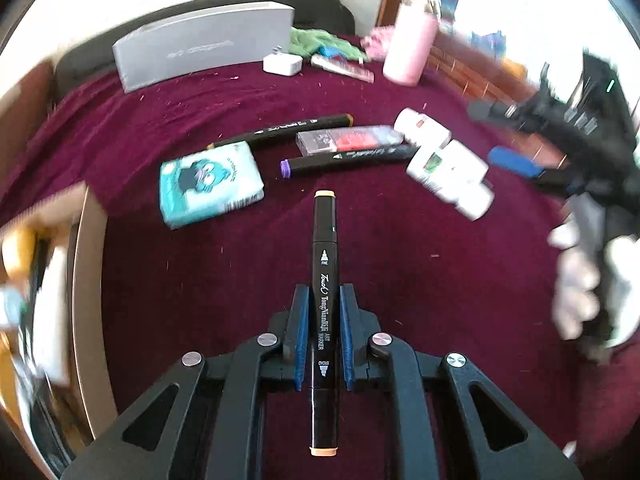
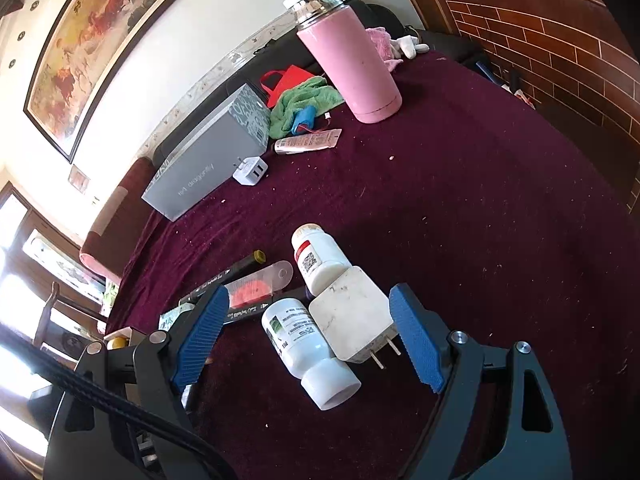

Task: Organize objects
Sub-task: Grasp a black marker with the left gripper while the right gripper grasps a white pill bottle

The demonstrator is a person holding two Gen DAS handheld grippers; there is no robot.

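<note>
Your left gripper (image 1: pixel 324 336) has its jaws clenched on a black art marker (image 1: pixel 324 280) with peach caps, held lengthwise above the maroon tabletop (image 1: pixel 200 280); gripped near mid-barrel, it could swivel or slip if you swing fast; your right gripper (image 2: pixel 308 336) hangs released over a white charger (image 2: pixel 352 320) lying against two white bottles (image 2: pixel 304 344), which a careless descent might scatter.

A dark maroon cloth (image 2: pixel 480 200) covers the worktop. Behind it is a white wall (image 2: pixel 192 32) with a framed painting (image 2: pixel 88 52). On the right stands a brown brick-pattern wall (image 2: pixel 560 60). Strong daylight enters at the left, perhaps through a window (image 2: pixel 16 240).
</note>
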